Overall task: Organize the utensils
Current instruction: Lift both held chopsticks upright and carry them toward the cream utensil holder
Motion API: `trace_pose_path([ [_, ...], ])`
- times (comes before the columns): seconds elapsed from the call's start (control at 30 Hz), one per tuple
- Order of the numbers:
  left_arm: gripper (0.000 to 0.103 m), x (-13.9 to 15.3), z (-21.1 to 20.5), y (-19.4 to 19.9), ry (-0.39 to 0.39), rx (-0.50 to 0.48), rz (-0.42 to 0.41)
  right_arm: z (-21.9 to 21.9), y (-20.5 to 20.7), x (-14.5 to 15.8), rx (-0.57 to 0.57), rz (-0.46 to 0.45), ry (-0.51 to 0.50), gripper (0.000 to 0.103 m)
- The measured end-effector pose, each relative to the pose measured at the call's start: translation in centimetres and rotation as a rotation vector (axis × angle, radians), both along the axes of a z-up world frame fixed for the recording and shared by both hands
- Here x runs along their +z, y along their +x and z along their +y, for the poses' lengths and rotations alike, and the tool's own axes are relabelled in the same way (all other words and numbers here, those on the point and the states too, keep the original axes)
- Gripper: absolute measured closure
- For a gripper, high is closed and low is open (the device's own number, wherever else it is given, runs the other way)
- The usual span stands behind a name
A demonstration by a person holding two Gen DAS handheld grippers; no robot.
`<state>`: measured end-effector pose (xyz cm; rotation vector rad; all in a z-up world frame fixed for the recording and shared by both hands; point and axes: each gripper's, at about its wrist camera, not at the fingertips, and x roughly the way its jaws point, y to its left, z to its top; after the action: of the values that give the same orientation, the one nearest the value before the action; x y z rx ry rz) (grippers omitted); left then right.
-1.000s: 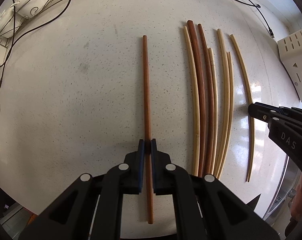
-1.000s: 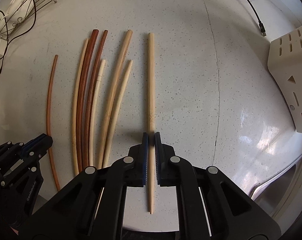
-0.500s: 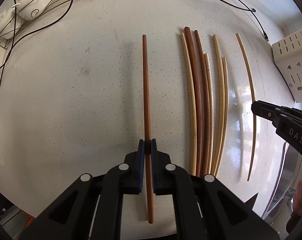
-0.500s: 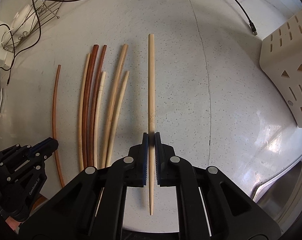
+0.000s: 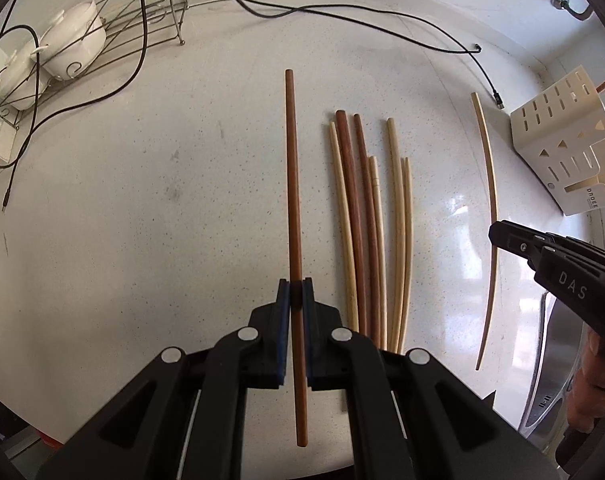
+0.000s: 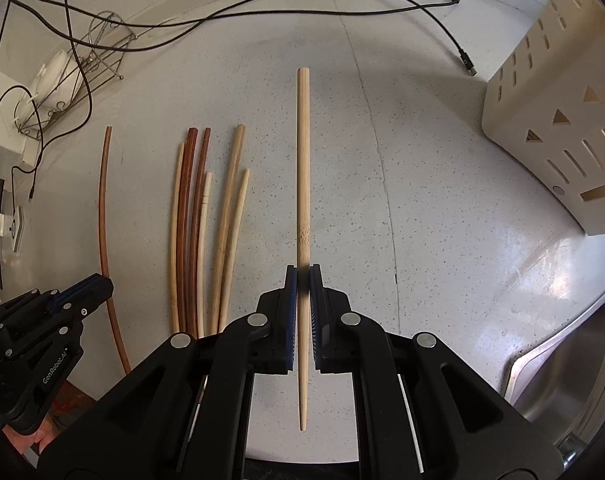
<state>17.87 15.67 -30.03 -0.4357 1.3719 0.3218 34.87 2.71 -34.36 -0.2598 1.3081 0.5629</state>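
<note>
Dark stick (image 5: 293, 184): centre of the left view, pinched in my left tool (image 5: 296, 300) below its middle so it rides level, clear of the desk (image 5: 142, 208).
Pale stick (image 6: 303, 168): centre of the right view, clamped in my right tool (image 6: 303, 286) the same way.
Bundle (image 5: 372, 232): six mixed sticks lying side by side right of centre in the left view, unsorted, I judge.
Holder (image 6: 550, 120): slotted, upper right of the right view; probably the sticks' destination.

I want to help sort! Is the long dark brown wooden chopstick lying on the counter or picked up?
Picked up. The dark brown wooden chopstick is pinched in the shut left gripper.
</note>
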Motion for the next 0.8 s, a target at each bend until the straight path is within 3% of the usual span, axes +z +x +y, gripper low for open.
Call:
trace_pose_path([
  [0.47, 0.097, 5.3, -2.4, 3.7, 0.045, -0.1, -0.12, -4.0, 0.0, 6.0, -0.088, -0.141, 0.087, 0.097],
  [0.8, 0.097, 10.6, -5.8, 7.3, 0.064, -0.221, -0.291, -9.7, 0.8, 11.7, -0.215, -0.302, 0.138, 0.097],
])
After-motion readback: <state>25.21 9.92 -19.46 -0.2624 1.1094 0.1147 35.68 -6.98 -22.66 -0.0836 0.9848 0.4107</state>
